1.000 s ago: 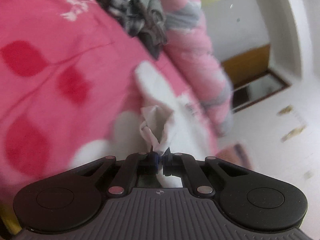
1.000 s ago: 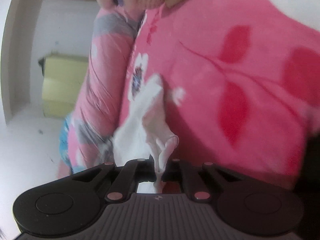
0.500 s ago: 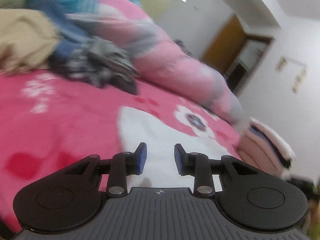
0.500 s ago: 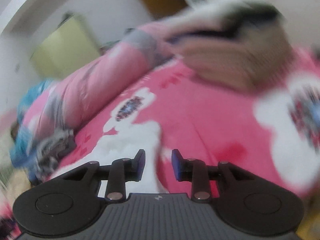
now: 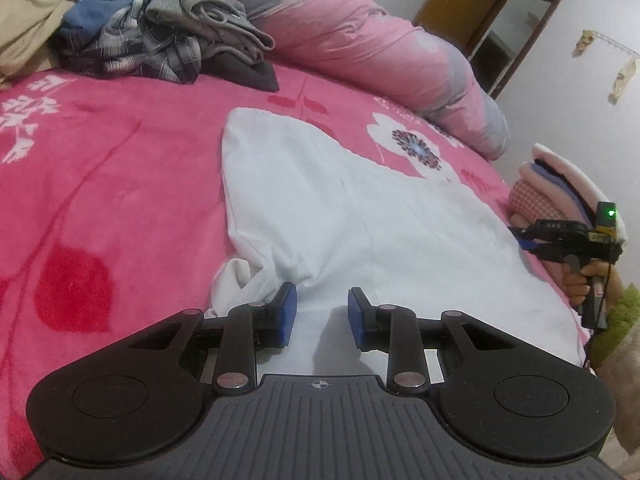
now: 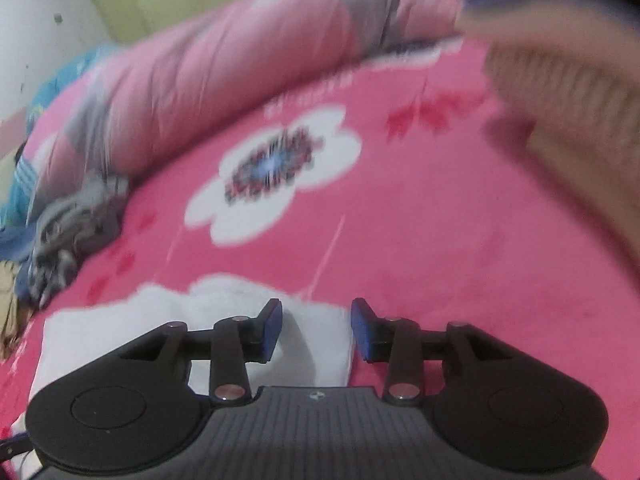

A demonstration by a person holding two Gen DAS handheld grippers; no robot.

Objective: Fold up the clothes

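Your left gripper (image 5: 322, 316) angles downward, jaws parted and empty. Your right gripper (image 6: 317, 330), jaws just narrowing, grips nothing; your right hand (image 5: 580, 282) clasps its handle.

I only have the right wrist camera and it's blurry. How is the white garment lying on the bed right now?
Observer: The white garment lies spread nearly flat on the pink blanket, with a bunched bit at its near left corner.
Operator: Is the left side holding it?
Observer: No. The left tongs have just been opening. They stand open over the cloth with nothing pinched between them.
Operator: What's that grey blur at the far side?
Observer: A crumpled pile of clothes, a plaid shirt with a grey piece on top, lying apart from the white garment.
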